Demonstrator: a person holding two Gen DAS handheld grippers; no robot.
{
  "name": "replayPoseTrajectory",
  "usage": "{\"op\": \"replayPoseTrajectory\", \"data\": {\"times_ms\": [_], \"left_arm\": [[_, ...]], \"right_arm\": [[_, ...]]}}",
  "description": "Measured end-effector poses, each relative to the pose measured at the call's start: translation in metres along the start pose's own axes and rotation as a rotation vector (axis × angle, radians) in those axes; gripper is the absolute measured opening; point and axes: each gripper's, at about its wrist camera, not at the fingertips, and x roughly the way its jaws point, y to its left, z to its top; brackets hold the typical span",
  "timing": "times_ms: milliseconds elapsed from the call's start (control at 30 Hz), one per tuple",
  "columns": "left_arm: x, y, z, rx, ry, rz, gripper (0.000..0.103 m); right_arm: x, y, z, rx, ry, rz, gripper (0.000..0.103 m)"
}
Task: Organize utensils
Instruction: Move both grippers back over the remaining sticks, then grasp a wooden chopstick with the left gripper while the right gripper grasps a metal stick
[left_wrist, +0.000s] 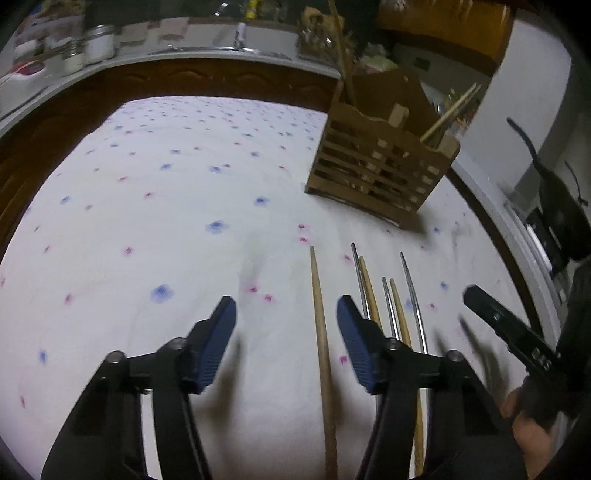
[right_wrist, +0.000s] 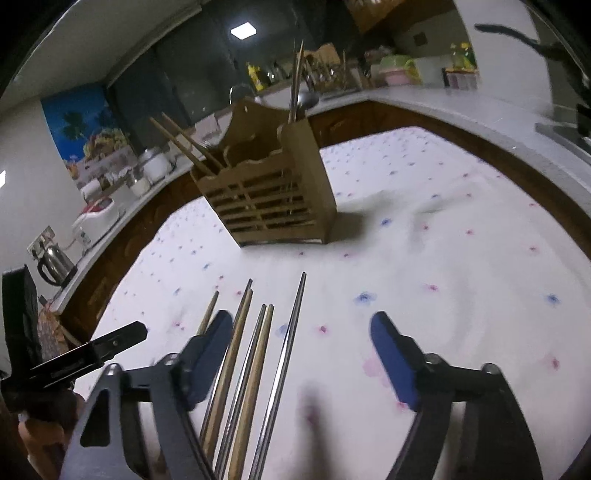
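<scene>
Several loose chopsticks lie side by side on the flowered white cloth, some wooden (left_wrist: 320, 314), some metal (left_wrist: 415, 299). They also show in the right wrist view, wooden (right_wrist: 236, 347) and metal (right_wrist: 291, 328). A slatted wooden utensil holder (left_wrist: 373, 173) (right_wrist: 266, 199) stands beyond them with chopsticks upright in it. My left gripper (left_wrist: 286, 314) is open and empty, low over the cloth, with one wooden chopstick between its fingers. My right gripper (right_wrist: 301, 330) is open and empty above the chopsticks' near ends.
The flowered white cloth (left_wrist: 166, 221) covers the table. A kitchen counter (right_wrist: 461, 107) with jars, a kettle (right_wrist: 55, 264) and other items runs behind it. The right gripper's body shows at the right of the left wrist view (left_wrist: 517, 332).
</scene>
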Motion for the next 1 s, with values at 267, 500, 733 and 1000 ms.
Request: {"op": "replayPoseTrajectory", "data": {"times_ms": [267,500,733,1000], "left_arm": [[0.036,-0.009,0.015,0.022,0.089,-0.026,0.032],[0.061,-0.014,0.018,0.025,0.136,-0.05,0.028],[0.059,-0.017,0.012,0.099,0.107,-0.01,0.019],[0.049,-0.016,0.002,0.126,0.141,0.003,0.017]], "right_arm": [[0.043,0.003,0.012,-0.036,0.106,-0.003,0.046],[0.069,0.011,0.016,-0.085,0.162,-0.02,0.039],[0.076,0.016,0.015,-0.175,0.175,-0.082,0.012],[0.054,0.002,0.004,-0.173,0.199,-0.037,0.008]]}}
